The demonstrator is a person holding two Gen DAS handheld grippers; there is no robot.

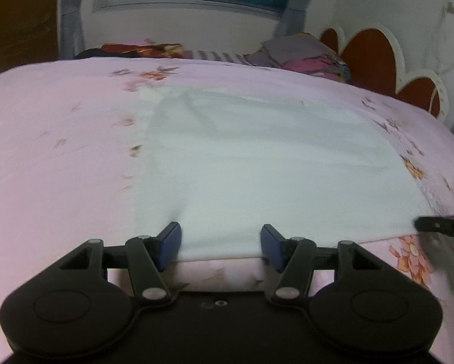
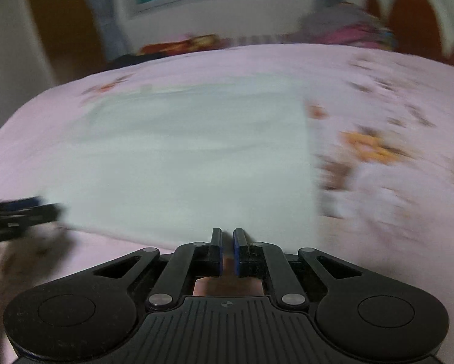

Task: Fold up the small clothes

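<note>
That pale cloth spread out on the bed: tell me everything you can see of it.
The cloth is a plain, very pale, almost white garment of soft, thin-looking fabric, laid flat on the pink flowered bedsheet. It looks roughly rectangular, with gentle wrinkles and one deeper crease near its far left part. Its near edge lies between the open blue fingers of the left gripper. The right gripper, nearly closed, sits at the same edge further along; the blur hides whether it pinches fabric.
</note>
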